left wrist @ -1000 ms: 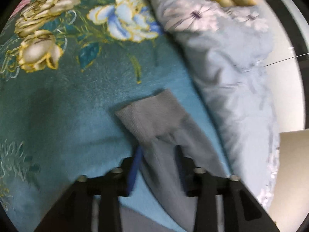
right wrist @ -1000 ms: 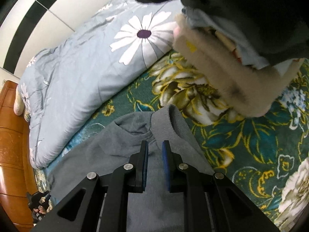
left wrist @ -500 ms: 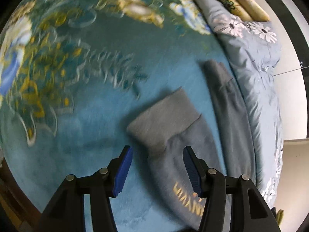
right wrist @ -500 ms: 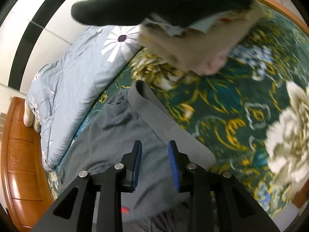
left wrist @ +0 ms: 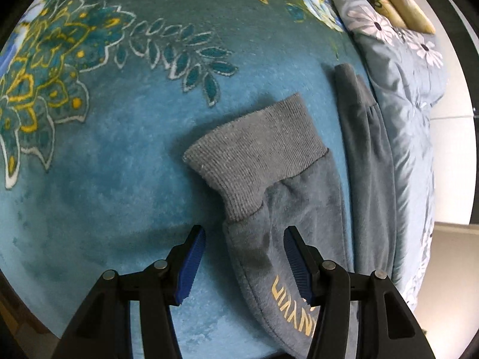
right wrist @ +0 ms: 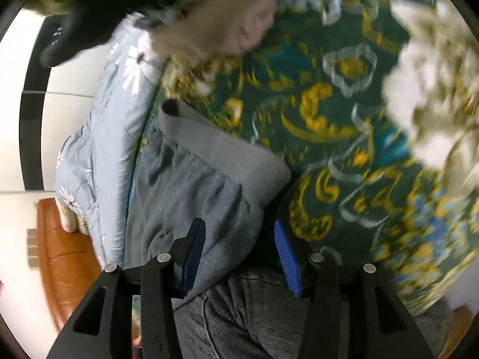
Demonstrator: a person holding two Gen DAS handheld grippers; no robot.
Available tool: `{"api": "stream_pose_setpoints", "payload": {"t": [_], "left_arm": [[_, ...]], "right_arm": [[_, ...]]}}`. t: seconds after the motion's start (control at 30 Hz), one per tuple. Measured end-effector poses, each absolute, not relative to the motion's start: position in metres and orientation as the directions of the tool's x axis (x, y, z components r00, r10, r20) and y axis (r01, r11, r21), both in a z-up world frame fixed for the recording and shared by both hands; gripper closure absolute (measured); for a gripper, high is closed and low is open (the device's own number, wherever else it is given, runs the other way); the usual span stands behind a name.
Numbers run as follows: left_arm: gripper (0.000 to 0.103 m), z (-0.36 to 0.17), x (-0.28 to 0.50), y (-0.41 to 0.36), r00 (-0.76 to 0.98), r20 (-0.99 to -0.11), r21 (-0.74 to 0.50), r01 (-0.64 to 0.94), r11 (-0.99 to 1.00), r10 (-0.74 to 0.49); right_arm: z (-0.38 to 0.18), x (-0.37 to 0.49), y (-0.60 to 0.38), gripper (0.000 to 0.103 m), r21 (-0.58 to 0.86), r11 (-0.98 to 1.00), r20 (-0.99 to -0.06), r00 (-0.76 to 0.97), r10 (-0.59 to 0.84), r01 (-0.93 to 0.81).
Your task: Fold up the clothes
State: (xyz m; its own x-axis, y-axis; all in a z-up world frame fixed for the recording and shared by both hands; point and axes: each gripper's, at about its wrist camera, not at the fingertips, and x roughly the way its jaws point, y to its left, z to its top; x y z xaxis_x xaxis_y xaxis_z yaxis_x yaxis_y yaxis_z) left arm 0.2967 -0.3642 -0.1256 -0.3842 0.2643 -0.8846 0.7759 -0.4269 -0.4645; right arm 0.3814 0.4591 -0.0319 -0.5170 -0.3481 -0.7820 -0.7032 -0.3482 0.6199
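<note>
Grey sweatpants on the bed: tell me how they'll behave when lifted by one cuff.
The grey sweatpants look soft and plush, so they would probably droop limply. The ribbed cuff looks thicker, likely giving the left gripper firmer purchase. Gathers at the waistband suggest it bunches easily.

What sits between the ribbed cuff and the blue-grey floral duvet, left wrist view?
The second grey trouser leg lies lengthwise between the ribbed cuff and the duvet, with a strip of teal blanket beside the cuff. Shown in the left wrist view.

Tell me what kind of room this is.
Most likely a bedroom: grey trousers lie on a teal floral blanket, beside a daisy-print duvet, with a wooden headboard behind.
</note>
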Motion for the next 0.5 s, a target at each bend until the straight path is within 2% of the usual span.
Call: {"api": "stream_pose_setpoints", "payload": {"t": [0.13, 0.17, 0.23, 0.27, 0.3, 0.37, 0.43, 0.5], "left_arm": [[0.047, -0.130, 0.302, -0.372, -0.415, -0.863, -0.497, 0.797, -0.342, 0.288], [0.052, -0.131, 0.304, -0.373, -0.422, -0.858, -0.504, 0.802, -0.320, 0.294], [0.071, -0.132, 0.306, -0.377, -0.430, -0.853, -0.509, 0.809, -0.293, 0.296], [0.086, -0.131, 0.307, -0.377, -0.433, -0.854, -0.509, 0.809, -0.292, 0.290], [0.090, -0.130, 0.307, -0.378, -0.435, -0.854, -0.510, 0.810, -0.291, 0.284], [0.092, -0.127, 0.308, -0.379, -0.442, -0.855, -0.510, 0.809, -0.290, 0.272], [0.093, -0.116, 0.305, -0.378, -0.465, -0.848, -0.527, 0.790, -0.313, 0.255], [0.093, -0.103, 0.301, -0.377, -0.495, -0.832, -0.554, 0.768, -0.321, 0.249]], "right_arm": [[-0.060, 0.379, 0.458, 0.053, 0.663, -0.206, -0.723, -0.546, -0.423, -0.720], [-0.063, 0.378, 0.457, 0.053, 0.667, -0.190, -0.717, -0.552, -0.425, -0.720], [-0.063, 0.376, 0.456, 0.054, 0.674, -0.180, -0.712, -0.564, -0.418, -0.717], [-0.059, 0.374, 0.455, 0.057, 0.678, -0.185, -0.711, -0.572, -0.409, -0.711], [-0.056, 0.372, 0.455, 0.060, 0.682, -0.189, -0.710, -0.579, -0.401, -0.706], [-0.049, 0.367, 0.455, 0.081, 0.689, -0.198, -0.708, -0.590, -0.387, -0.697], [-0.038, 0.360, 0.455, 0.094, 0.699, -0.220, -0.705, -0.604, -0.372, -0.681], [-0.028, 0.353, 0.455, 0.095, 0.707, -0.243, -0.702, -0.617, -0.356, -0.665]]}}
